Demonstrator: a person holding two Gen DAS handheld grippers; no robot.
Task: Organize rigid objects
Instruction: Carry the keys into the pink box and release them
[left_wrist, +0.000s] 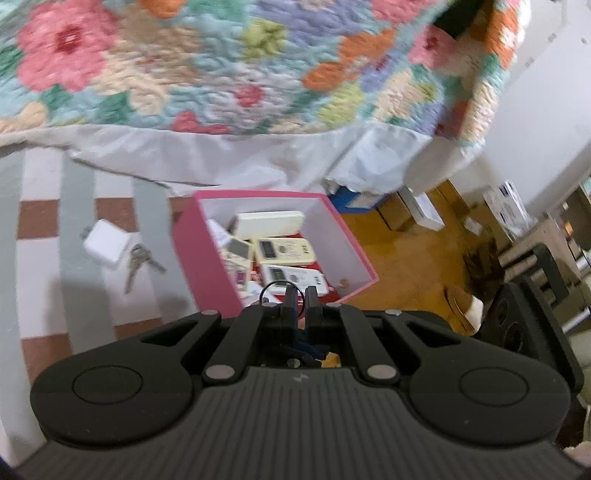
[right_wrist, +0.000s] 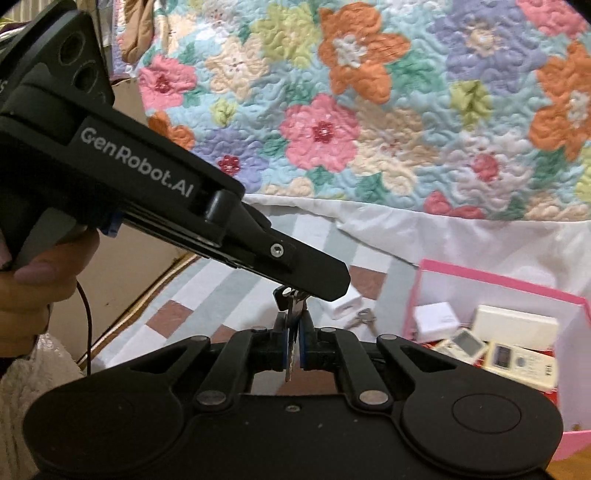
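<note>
Reading "GenRobot.AI" on left claw (right_wrist: 325, 291), both claws clamped on key (right_wrist: 293, 332), right claw (right_wrist: 293, 345).

The box (right_wrist: 498, 284) is running off the right edge in the right wrist view. The quilt (left_wrist: 221, 74) behind the box is looking blurry. The small print on the remotes (left_wrist: 284, 251) inside the box is too tiny to read.

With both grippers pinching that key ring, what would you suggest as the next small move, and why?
Probably carry the metal key on its black ring sideways over the open pink cardboard box, then release. Both the left gripper and the right gripper are shut on it above the striped mat, while the box already holds white remotes.
</note>
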